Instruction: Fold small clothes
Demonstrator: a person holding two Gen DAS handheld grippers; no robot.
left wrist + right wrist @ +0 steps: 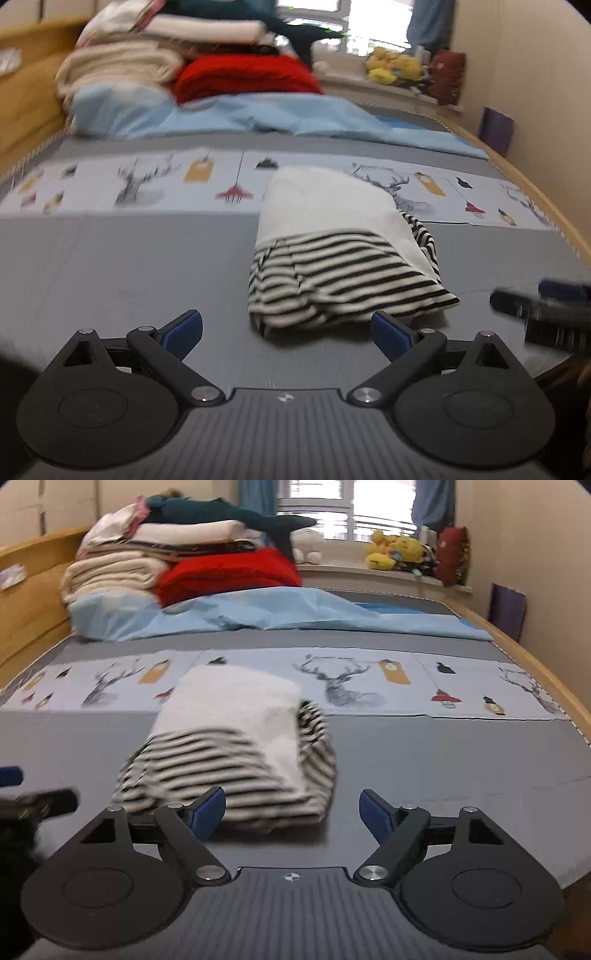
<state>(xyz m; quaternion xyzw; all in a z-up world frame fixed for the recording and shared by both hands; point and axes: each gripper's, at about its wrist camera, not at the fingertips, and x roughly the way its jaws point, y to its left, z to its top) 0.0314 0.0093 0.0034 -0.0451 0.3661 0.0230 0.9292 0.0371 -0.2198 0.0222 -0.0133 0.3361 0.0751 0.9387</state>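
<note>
The small garment [343, 251], white on its far half with black-and-white stripes on the near half, lies folded into a compact bundle on the grey bed cover [129, 266], toward the near edge of the bed and partly over the printed band with deer and lanterns [147, 181]. It looks already folded over on itself, with a striped layer poking out on its right side, so the folding seems mostly done, though the near striped hem is still rumpled.

The left gripper [288, 332] hovers just short of the bundle's near edge, its blue-padded fingers [184, 328] spread wide and holding nothing. The right gripper [293, 810] sits likewise at the near edge, fingers [373, 812] wide apart and empty; its left pad is close to the striped hem, but contact cannot be made out. Both seem placed low and square to the cloth so either could pinch the hem for a last tuck or smoothing.

At the head of the bed a stack of folded blankets [122, 568], a red one [229, 572] among them, rests on a light blue sheet [258, 609], well apart from the work.
</note>
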